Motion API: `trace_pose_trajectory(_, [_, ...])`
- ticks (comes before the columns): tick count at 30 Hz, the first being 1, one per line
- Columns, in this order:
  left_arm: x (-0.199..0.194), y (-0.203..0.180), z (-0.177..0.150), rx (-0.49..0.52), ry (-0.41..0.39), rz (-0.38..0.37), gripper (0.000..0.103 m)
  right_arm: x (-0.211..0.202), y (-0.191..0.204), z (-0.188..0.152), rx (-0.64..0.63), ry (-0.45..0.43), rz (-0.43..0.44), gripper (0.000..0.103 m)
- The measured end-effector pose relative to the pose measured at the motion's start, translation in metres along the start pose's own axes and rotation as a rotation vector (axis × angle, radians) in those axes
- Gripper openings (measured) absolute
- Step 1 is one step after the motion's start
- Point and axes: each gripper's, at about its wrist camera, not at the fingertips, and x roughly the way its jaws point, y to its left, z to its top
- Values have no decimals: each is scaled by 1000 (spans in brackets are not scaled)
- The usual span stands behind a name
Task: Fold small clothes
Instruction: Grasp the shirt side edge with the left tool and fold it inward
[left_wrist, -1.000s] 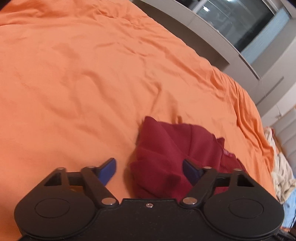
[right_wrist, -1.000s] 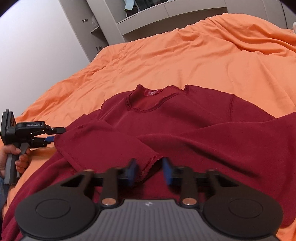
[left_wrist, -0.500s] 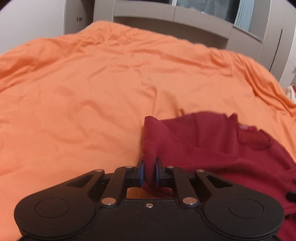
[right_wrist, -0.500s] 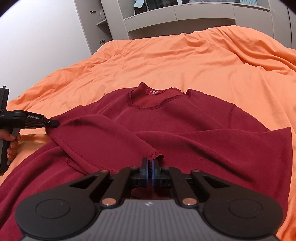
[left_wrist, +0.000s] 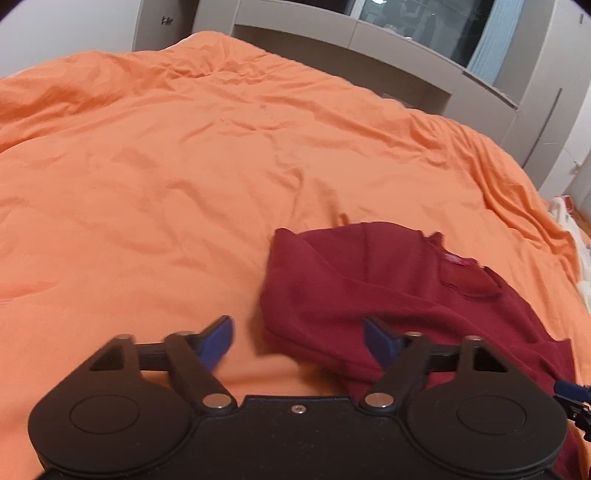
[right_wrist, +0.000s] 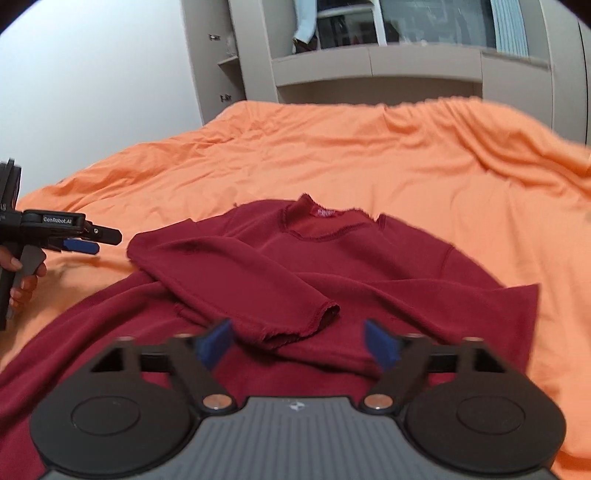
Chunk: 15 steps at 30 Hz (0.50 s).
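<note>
Both grippers, left (left_wrist: 298, 338) and right (right_wrist: 298, 341), are opening, gripping nothing; sweater (right_wrist: 369, 266) hem is cut off.

The bed (right_wrist: 424, 177) carries 1 orange cover (left_wrist: 184, 184) across its whole visible surface. The cover is creased, with heavier folds toward the far edge and the right side. 1 dark red long-sleeved top (right_wrist: 369, 266) lies directly on the cover, front up, neckline toward the far end of the bed. 1 sleeve (right_wrist: 240, 280) is folded across the chest, cuff near the lower middle. The other side spreads flat toward the right. In the left wrist view, the top (left_wrist: 351, 288) occupies the right half of the cover.
</note>
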Motion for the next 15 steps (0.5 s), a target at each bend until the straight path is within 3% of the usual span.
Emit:
trace_pose_trajectory(2, [-15, -6, -9, 30, -9, -16, 93, -20, 8, -9, -14, -27, -20, 103])
trace_pose_trajectory(5, [-40, -13, -27, 74, -38, -36, 101, -48, 20, -26, -25, -52, -41, 103])
trace_pose_trajectory(10, [-84, -23, -64, 123, -101, -58, 102, -99, 51, -56, -48, -100, -169, 103])
trace_pose_trajectory(15, [-125, -26, -113, 153, -144, -64, 102, -146, 66, -92, 76, -130, -214, 103])
